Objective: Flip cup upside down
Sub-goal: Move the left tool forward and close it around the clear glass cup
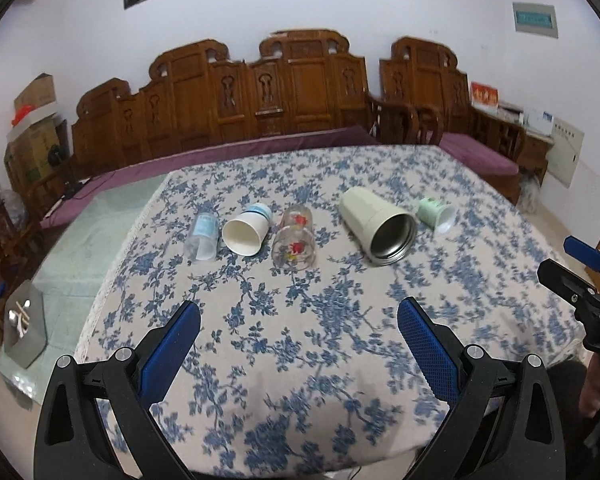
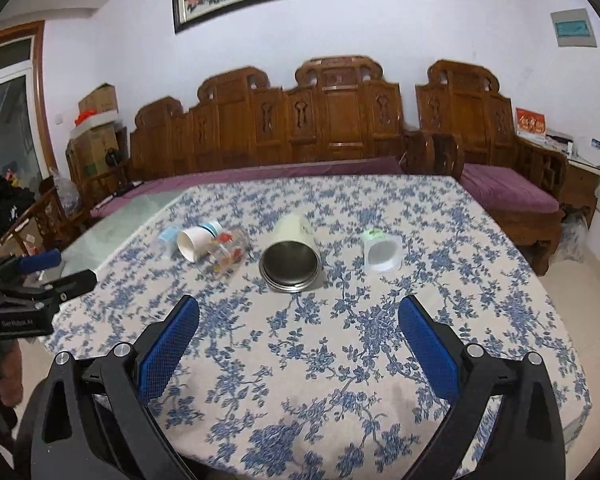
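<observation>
Each wrist camera looked forward along its own spread fingers, low over the table's near edge. Both shared the steel-lined cup [image 1: 380, 228] [image 2: 294, 254] ahead.

dim, even indoor light; soft shadows, slight motion blur, strong fisheye bending and dark corners.

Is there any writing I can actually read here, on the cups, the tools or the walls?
"Gen Robot AI", as best it reads: on the left gripper body.
"DA", cut off: on the right gripper body.
Red sign by the wall: characters blurred.
Wall panel: too blurred.
Small clear bottle label: unreadable.
</observation>
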